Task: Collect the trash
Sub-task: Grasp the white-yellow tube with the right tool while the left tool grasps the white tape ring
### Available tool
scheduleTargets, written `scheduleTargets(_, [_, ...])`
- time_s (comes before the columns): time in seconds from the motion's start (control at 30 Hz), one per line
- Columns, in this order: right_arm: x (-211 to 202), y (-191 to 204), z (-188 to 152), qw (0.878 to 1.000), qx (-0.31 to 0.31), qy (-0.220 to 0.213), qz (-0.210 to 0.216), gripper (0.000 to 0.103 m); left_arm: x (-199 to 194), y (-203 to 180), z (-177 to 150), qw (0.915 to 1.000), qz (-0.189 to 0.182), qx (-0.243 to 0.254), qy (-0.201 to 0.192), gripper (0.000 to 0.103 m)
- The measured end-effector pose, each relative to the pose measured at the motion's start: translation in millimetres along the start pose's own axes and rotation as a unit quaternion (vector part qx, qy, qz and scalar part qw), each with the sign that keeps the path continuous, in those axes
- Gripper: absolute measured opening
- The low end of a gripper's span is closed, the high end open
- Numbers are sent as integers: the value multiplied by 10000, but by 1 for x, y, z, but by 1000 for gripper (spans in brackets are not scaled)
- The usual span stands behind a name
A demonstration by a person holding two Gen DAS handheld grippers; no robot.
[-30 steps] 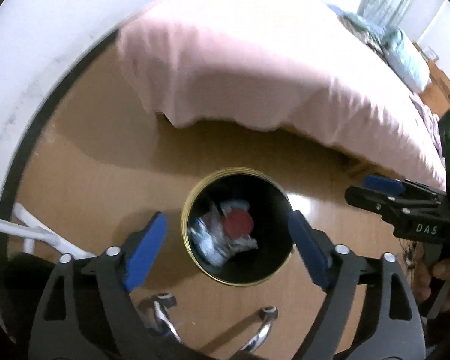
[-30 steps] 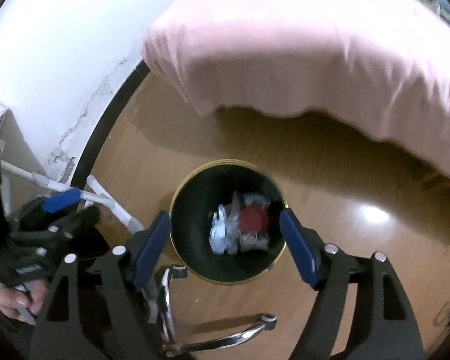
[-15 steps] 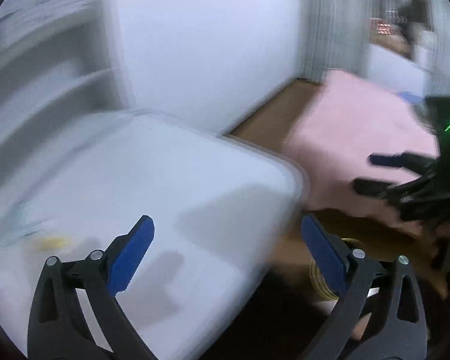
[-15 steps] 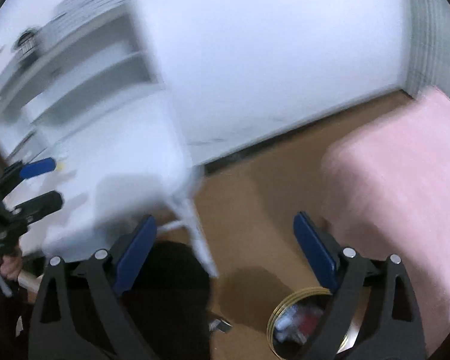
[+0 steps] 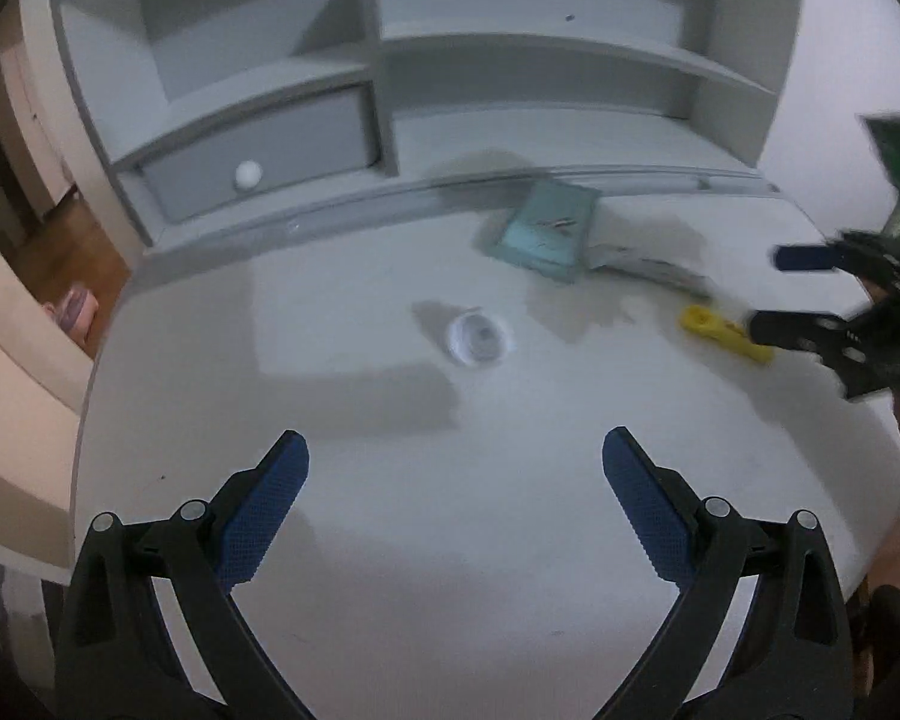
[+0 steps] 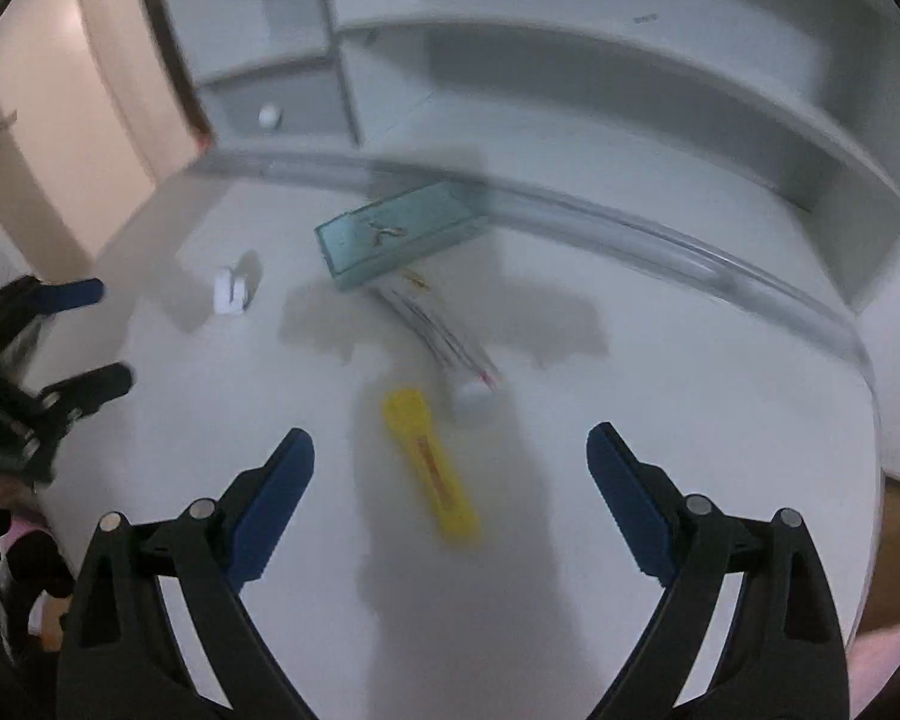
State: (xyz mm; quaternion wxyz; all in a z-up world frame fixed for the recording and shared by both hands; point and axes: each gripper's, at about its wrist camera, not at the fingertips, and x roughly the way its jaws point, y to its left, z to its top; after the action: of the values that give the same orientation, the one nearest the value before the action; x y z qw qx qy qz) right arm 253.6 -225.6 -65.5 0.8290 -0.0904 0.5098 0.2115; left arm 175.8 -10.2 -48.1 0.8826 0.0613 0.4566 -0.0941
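Alignment of the open, empty right hand-held gripper (image 6: 450,456) along the yellow wrapper (image 6: 429,461) lying between its fingers on the desk (image 6: 660,372) is advised before closure.

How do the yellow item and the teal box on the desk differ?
The yellow item is long, narrow and bright; the teal box is broad, flat and pale. The yellow item lies near the front, between the open right gripper's fingers in its view; the teal box sits farther back by the shelf unit. Both lie flat on the white desk, untouched.
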Motion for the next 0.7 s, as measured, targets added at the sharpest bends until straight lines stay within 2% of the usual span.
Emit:
scheduleTargets(0.07, [18, -1, 19, 9996, -131, 257, -62, 85, 9, 6, 4, 9999, -69, -32, 121, 96])
scheduleTargets(0.13, [33, -4, 30, 9983, -244, 511, -115, 74, 16, 6, 7, 9997, -147, -35, 207, 96])
scheduleTargets(0.23, [39, -9, 32, 9980, -196, 595, -87, 57, 32, 10, 15, 9994, -224, -15, 257, 96])
scheduleTargets(0.27, [38, -11, 32, 9983, -197, 530, -161, 48, 39, 10, 18, 9993, -232, -13, 287, 96])
scheduleTargets(0.3, [35, -11, 32, 9985, -197, 506, -117, 29, 42, 14, 19, 9992, -252, -3, 297, 96])
scheduleTargets(0.33, [33, -13, 31, 9987, -168, 472, -86, 20, 46, 13, 22, 9991, -271, 20, 310, 96])
scheduleTargets(0.37, [29, -15, 29, 9991, -124, 383, -138, 16, 51, 11, 26, 9992, -236, 31, 335, 96])
scheduleTargets(0.67, [-32, -15, 7, 9996, 182, -176, -126, 16, 67, 11, 33, 9997, -74, 121, 206, 95])
scheduleTargets(0.7, [-41, -17, -1, 9994, 219, -212, -133, 16, 66, 11, 32, 9997, -82, 144, 193, 90])
